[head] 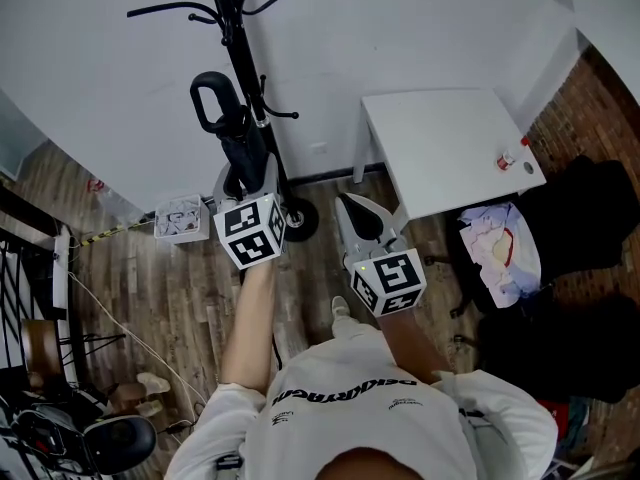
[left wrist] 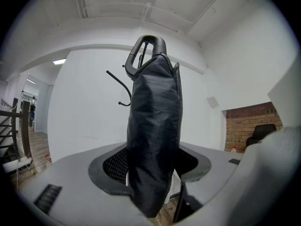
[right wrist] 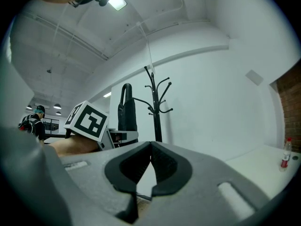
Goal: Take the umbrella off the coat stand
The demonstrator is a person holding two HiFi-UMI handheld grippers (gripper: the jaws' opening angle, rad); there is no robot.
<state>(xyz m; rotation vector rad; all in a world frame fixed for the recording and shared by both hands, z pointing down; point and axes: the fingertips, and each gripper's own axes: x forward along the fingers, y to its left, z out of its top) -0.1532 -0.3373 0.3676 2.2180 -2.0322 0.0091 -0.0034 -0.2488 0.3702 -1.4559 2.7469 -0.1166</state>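
- The left hand-held gripper (left wrist: pixel 153 163) is closed on the umbrella (left wrist: pixel 155 112). Its two dark pads press the black sleeve from either side, and the jaws stand moderately apart because the bundle fills the gap.
- In the left gripper view the umbrella stands upright. Its looped handle (left wrist: pixel 146 48) is at 12 o'clock, and its lower end hangs just below the jaws.
- In the head view the left hand-held gripper (head: pixel 248 176) sits at 11 o'clock from the person. The umbrella (head: pixel 243 148) rises out of it, right beside the pole of the coat stand (head: pixel 232 38).
- In the right gripper view the umbrella (right wrist: pixel 126 108) is at 9 o'clock of the coat stand (right wrist: pixel 154 108), close to it. From here it is hard to say whether the handle touches a hook.
- The right hand-held gripper (right wrist: pixel 150 147) holds nothing, and its jaw tips meet.
- In the head view the right hand-held gripper (head: pixel 352 203) is at 3 o'clock of the left one, apart from the umbrella and pointing toward the wall.
- A white surface (head: pixel 440 148) lies at 2 o'clock in the head view, with a small bottle (head: pixel 507 160) near its right edge.
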